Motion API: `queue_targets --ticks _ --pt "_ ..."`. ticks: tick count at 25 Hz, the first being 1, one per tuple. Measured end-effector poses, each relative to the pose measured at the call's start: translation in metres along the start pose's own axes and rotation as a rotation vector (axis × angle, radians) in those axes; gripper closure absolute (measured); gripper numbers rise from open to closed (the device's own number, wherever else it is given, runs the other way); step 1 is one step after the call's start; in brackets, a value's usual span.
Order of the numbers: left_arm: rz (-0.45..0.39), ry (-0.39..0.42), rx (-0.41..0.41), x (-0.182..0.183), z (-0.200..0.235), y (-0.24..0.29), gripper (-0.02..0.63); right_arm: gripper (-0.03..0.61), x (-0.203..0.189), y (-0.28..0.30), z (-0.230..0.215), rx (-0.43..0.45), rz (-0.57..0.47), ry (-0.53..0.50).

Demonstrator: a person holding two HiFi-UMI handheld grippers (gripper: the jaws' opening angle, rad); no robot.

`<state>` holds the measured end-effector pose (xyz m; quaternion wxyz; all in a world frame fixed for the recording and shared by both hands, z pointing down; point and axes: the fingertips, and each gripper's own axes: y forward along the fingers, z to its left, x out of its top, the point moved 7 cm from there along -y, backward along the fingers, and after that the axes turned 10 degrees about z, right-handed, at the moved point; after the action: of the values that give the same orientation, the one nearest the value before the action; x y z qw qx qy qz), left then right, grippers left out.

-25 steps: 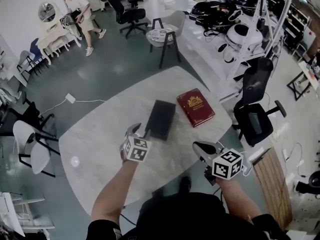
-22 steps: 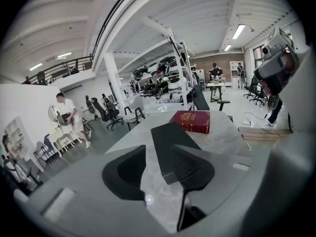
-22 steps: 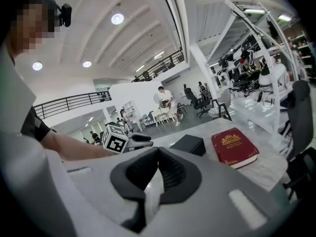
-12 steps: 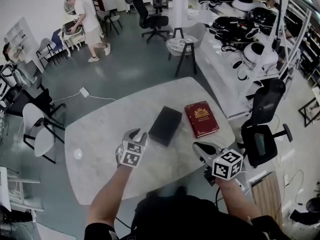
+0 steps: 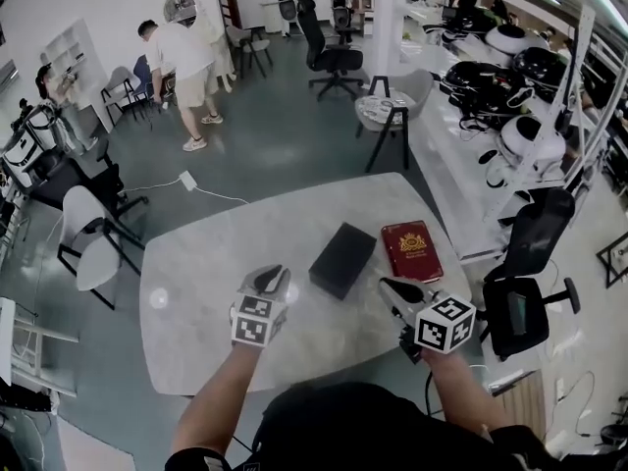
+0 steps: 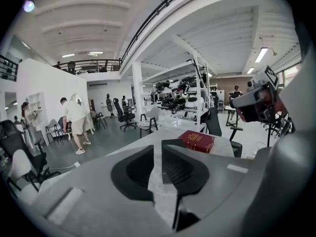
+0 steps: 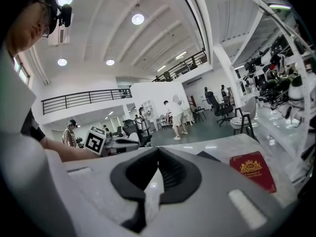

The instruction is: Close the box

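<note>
A flat black box (image 5: 342, 259) lies closed on the marble table (image 5: 216, 263), with a red box (image 5: 412, 251) bearing a gold crest just right of it, also closed. My left gripper (image 5: 273, 281) hovers a little short of the black box's near left corner without touching it. Its jaws are closing to a narrow gap with nothing between them. In the left gripper view (image 6: 158, 149) the black box (image 6: 174, 142) and red box (image 6: 197, 140) lie ahead. My right gripper (image 5: 391, 287) sits shut and empty near the red box's front edge, and its own view (image 7: 158, 151) shows the red box (image 7: 253, 171).
A black office chair (image 5: 535, 263) stands off the table's right end, beside a white bench of helmets and gear (image 5: 510, 86). A white chair (image 5: 88, 248) is at the left. A person (image 5: 182, 67) stands on the floor far back.
My left gripper has drawn back from the black box's corner toward me and its jaws have narrowed. The right gripper has stayed put. The head camera has tilted up.
</note>
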<state>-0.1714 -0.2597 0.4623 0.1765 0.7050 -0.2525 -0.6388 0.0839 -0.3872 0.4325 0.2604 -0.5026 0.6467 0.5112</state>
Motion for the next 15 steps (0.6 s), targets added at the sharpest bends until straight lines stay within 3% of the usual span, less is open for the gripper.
queue_targets --ticks 9,15 --pt "-0.128 -0.102 -0.009 -0.001 0.052 -0.046 0.594 0.577 0.03 0.047 0.035 -0.014 -0.038 -0.093" --pt "-0.187 -0.18 -0.032 -0.017 0.091 -0.07 0.601 0.577 0.044 0.074 0.056 -0.026 -0.08 -0.088"
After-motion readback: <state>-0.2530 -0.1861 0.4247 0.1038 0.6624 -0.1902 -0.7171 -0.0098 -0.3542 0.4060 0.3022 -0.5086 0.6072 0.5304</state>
